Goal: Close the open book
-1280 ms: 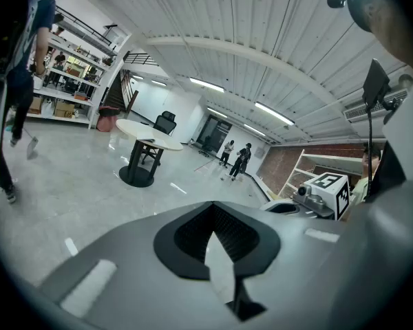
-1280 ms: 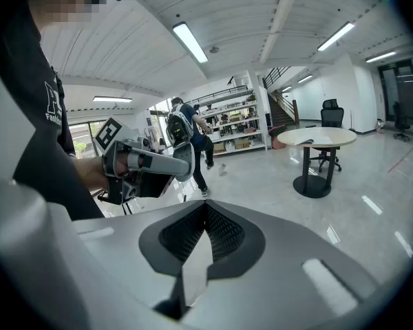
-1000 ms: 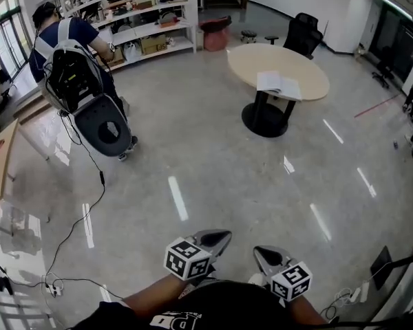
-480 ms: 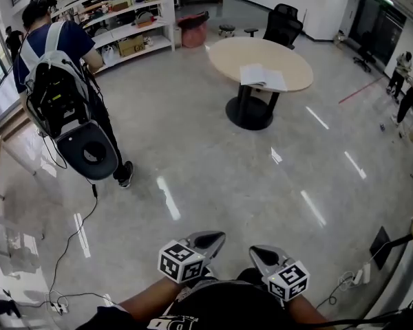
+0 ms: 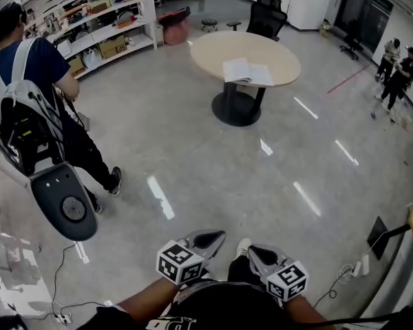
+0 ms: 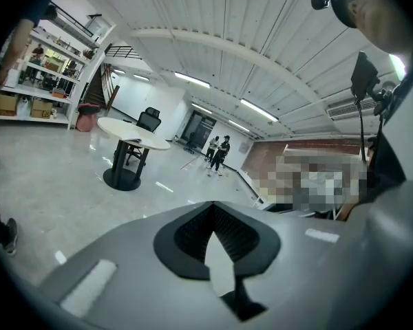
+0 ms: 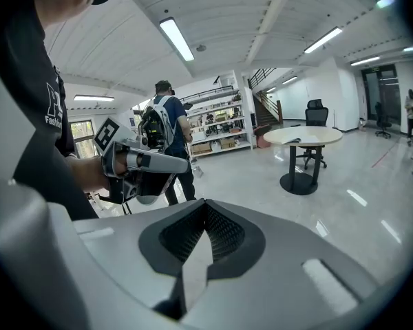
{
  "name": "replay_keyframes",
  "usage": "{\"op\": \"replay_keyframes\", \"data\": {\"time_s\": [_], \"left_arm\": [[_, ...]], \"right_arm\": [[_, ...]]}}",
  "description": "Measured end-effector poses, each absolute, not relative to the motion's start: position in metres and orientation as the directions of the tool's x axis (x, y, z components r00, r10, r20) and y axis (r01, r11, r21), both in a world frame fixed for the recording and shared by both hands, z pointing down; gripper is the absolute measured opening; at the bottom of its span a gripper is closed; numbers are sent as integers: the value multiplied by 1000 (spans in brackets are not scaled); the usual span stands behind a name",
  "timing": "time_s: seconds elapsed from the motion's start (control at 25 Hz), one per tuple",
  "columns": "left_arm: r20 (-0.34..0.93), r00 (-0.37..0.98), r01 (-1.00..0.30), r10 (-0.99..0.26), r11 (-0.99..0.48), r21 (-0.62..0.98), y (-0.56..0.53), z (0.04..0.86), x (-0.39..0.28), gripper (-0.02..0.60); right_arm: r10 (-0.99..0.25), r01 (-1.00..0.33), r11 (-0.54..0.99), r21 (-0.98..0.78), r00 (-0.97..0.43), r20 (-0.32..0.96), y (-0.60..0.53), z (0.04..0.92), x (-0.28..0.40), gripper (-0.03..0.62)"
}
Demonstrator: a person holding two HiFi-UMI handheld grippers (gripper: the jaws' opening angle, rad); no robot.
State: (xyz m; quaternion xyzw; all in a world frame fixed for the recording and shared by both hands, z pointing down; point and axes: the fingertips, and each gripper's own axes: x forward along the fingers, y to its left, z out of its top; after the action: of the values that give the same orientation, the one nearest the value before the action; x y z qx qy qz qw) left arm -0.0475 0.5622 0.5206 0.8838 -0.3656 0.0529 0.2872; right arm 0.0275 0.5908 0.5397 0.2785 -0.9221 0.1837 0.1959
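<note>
White pages: the open book (image 5: 246, 72) lies on the round counter (image 5: 270, 47), well ahead of the left gripper (image 5: 213, 237) and right gripper (image 5: 256, 251). Compared with a second ago, counter and book sit nearer in the head view: approach under way, no contact yet. Both grippers are closed, empty.
</note>
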Motion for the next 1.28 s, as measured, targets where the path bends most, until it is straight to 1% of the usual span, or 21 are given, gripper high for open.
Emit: {"op": "replay_keyframes", "data": {"time_s": [0.2, 0.48, 0.76, 0.92, 1.08, 1.28], "left_arm": [[317, 715, -690, -623, -556, 463, 527, 518, -39, 6], [305, 650, -749, -696, -519, 412, 463, 490, -27, 8], [305, 603, -786, -737, -486, 382, 381, 476, 12, 8], [299, 569, -809, -766, -456, 371, 357, 471, 27, 8], [323, 566, -813, -759, -450, 370, 342, 477, 49, 8], [365, 575, -811, -733, -448, 376, 325, 482, 63, 8]], "right_arm": [[-418, -551, 802, -231, -793, 443, 546, 533, 28, 8], [-376, -487, 843, -228, -837, 397, 477, 512, 46, 8], [-353, -450, 865, -223, -860, 367, 389, 494, 90, 8], [-348, -441, 868, -230, -868, 353, 364, 493, 115, 8], [-350, -446, 857, -256, -871, 344, 347, 500, 135, 8], [-358, -457, 844, -282, -870, 339, 329, 501, 144, 8]]}}
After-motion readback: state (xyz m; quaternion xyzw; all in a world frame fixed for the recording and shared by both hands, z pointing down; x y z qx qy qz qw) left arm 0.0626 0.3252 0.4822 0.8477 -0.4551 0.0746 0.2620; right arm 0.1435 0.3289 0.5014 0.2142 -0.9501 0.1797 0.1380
